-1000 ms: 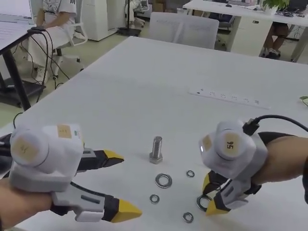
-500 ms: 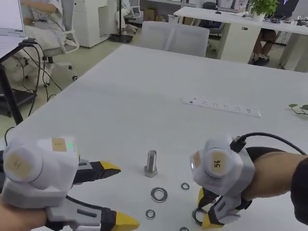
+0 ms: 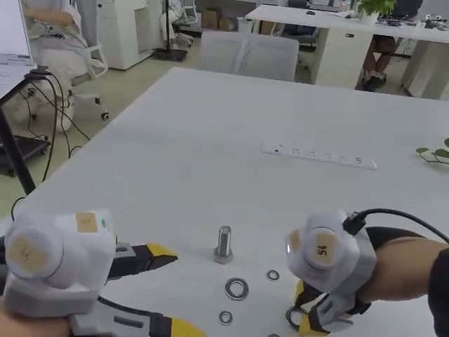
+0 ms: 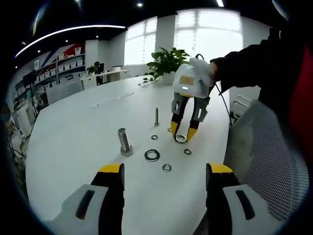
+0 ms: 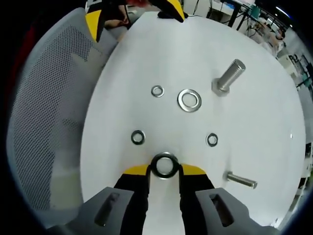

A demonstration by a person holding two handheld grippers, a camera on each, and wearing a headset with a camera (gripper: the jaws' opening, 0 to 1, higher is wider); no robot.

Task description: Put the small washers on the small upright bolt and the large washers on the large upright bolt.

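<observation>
Nearest me, at the bottom of the right gripper view, the right gripper (image 5: 164, 170) had its two yellow tips pinched against the sides of a large washer (image 5: 164, 156), holding it by the rim. I could not tell whether it was clear of the table (image 5: 146, 54). Just above it in that view lay two small washers (image 5: 138, 137), one to each side. At lower right stood the small bolt (image 5: 240, 180) (it looked laid over, but that was the fisheye; the left gripper view showed it upright). Further up sat the second large washer (image 5: 189, 100) with a third small one beside it. Beyond that, at upper right, was the large bolt (image 5: 227, 77), head down and thread up. The left gripper (image 4: 165, 169) hung wide open and empty at the bottom of its own view, well apart from both bolts.

To do this step well, I judged I should lift the washer straight up, carry it flat over the large bolt, and centre the hole on the thread tip before letting go. Held by the rim, it could tilt and catch on the threads. A slow, level descent seemed wise, with the tips kept off the bolt.
</observation>
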